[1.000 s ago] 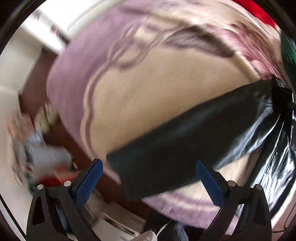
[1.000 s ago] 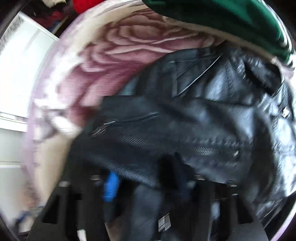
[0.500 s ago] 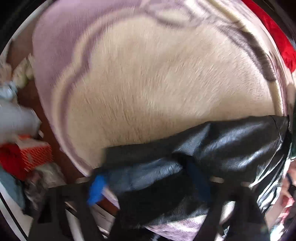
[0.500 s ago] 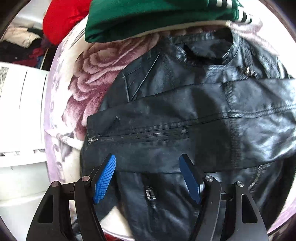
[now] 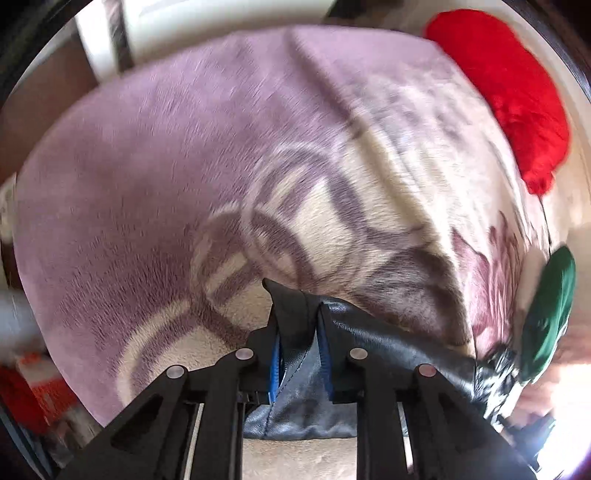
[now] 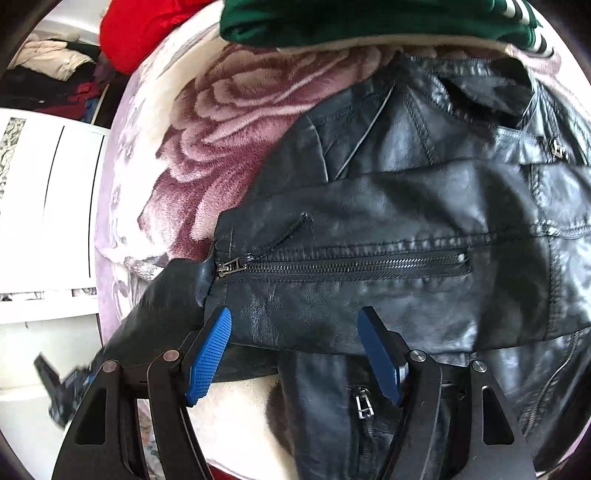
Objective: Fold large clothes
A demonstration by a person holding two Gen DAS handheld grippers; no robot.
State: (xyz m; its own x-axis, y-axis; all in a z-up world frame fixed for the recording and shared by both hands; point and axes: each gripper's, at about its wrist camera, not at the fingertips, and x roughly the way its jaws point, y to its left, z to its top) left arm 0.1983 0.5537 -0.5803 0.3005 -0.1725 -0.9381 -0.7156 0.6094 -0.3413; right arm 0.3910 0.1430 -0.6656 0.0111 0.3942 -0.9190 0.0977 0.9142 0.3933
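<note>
A black leather jacket (image 6: 406, 229) lies on a lilac and cream floral blanket (image 6: 236, 122), one sleeve with a zipper (image 6: 343, 264) folded across its body. My right gripper (image 6: 295, 350) is open just above the sleeve's lower edge and holds nothing. My left gripper (image 5: 299, 354) is shut on a black sleeve end (image 5: 295, 314), which stretches taut to the right toward the rest of the jacket (image 5: 406, 350). The left gripper also shows at the lower left of the right wrist view (image 6: 62, 387), blurred.
A red garment (image 5: 517, 92) and a green folded garment (image 5: 550, 314) lie at the far side of the blanket (image 5: 147, 184); both show in the right wrist view, red (image 6: 140, 29) and green (image 6: 369, 18). White furniture (image 6: 44, 221) stands left of the bed.
My left gripper has closed on the sleeve end and pulled it out over the blanket. My right gripper has let go of the folded sleeve, opened and drawn closer over it.
</note>
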